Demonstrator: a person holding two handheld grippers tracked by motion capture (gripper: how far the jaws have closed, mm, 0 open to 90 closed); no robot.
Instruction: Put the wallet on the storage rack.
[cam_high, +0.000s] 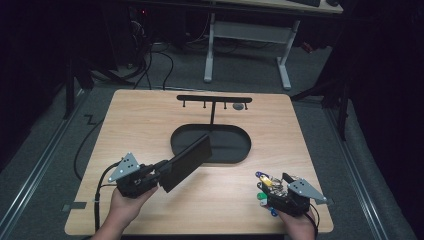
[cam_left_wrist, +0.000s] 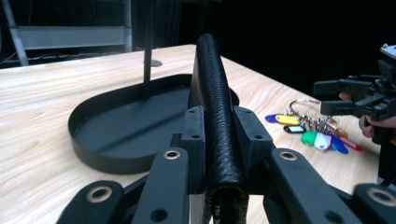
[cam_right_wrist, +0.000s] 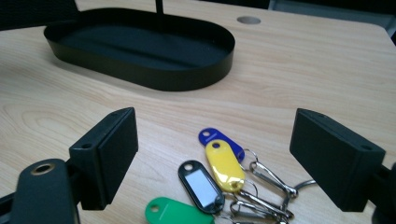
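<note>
With the black leather wallet (cam_left_wrist: 215, 116) clamped between its jaws and held above the table beside the oval black tray (cam_high: 235, 155), the left gripper (cam_high: 159, 175) seems mid-carry; next, lower it in, while the right gripper (cam_right_wrist: 215, 158) stands open over the bunch of keys (cam_right_wrist: 219, 186).

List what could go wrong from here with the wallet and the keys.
1. The left gripper pinches the black wallet by one end, so most of it juts out unsupported; it may sag or slip before reaching the tray.
2. The stand's post rises from the tray; the wallet could knock it.
3. The right gripper is open over the key bunch; closing on loose tags may leave the ring behind.
</note>
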